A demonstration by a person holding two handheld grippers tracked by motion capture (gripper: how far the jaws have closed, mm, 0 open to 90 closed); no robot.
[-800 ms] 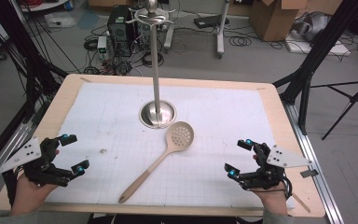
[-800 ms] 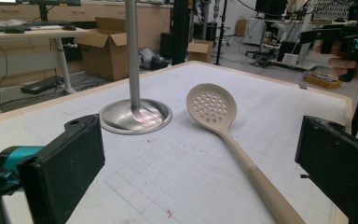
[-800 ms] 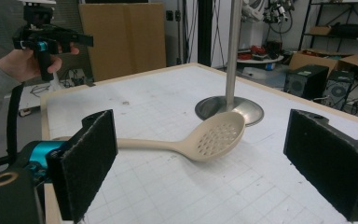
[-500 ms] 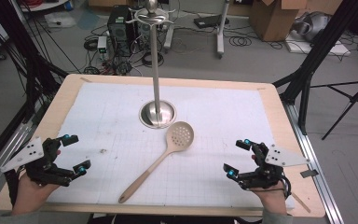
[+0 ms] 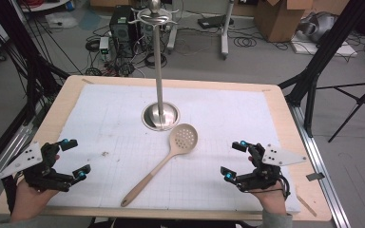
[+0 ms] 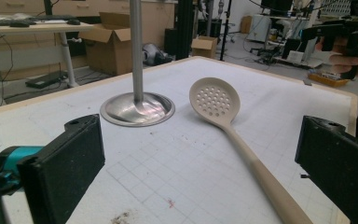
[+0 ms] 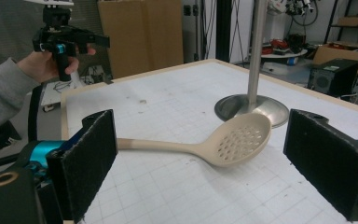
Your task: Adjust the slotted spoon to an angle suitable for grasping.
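Both grippers, left gripper [image 5: 75,158] and right gripper [image 5: 233,160], jaws spread wide, empty; slotted spoon [image 5: 164,163] lies between them beside metal stand [image 5: 160,115]

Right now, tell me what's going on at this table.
A person holds a two-jaw tool in each hand near the table's front edge, and nothing is gripped. The left tool and the right tool both have their jaws open and hover apart from everything. Between them a beige slotted spoon lies flat on the white gridded mat, its bowl just in front of the round base of a tall metal hanging stand.
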